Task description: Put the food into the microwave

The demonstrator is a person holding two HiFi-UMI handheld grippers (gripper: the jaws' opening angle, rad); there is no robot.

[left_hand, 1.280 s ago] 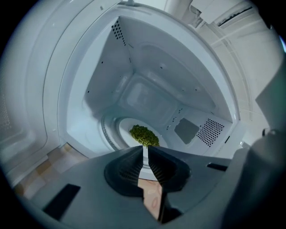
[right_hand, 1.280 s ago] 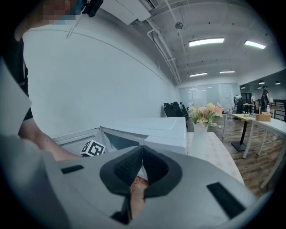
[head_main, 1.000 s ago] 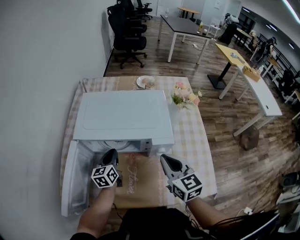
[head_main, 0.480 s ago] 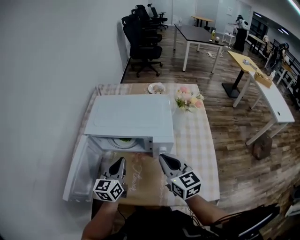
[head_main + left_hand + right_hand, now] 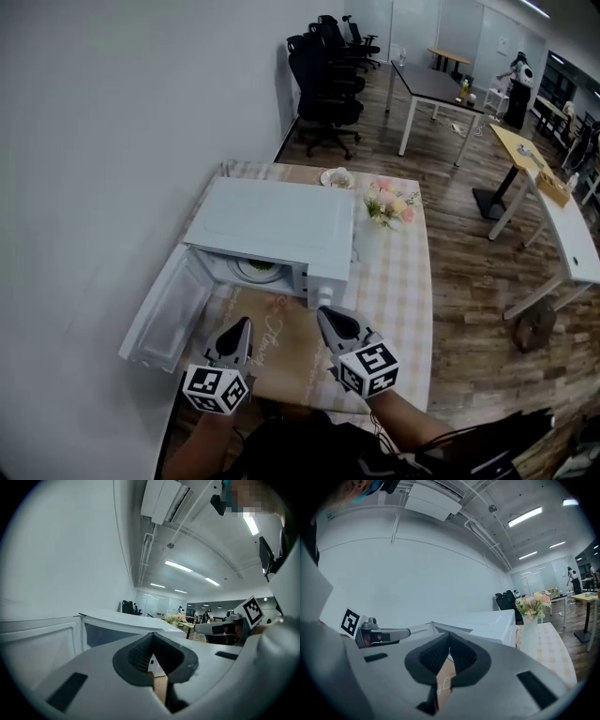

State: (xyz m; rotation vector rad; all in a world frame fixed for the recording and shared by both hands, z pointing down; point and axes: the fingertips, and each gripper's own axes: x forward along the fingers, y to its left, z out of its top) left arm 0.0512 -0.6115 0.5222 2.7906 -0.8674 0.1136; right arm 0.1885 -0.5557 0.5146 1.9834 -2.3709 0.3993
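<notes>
We see the round plate of green food (image 5: 259, 272) already lying inside the white box-shaped microwave (image 5: 281, 225). What remains, we judge, is its white door (image 5: 164, 314), which hangs wide open to the left. Our left gripper (image 5: 241, 324) and right gripper (image 5: 324, 313) hover over the brown paper mat with script lettering (image 5: 281, 352) before the oven, each with jaws pressed together on nothing. Closed tips may skid off the smooth door panel and leave it unlatched. A hard shove could slam it, slide the oven on the checked cloth (image 5: 403, 291) and jolt the plate. A wide sweep of our right gripper could topple the bunch of pink and cream flowers in a white vase (image 5: 392, 202) just beside the oven
</notes>
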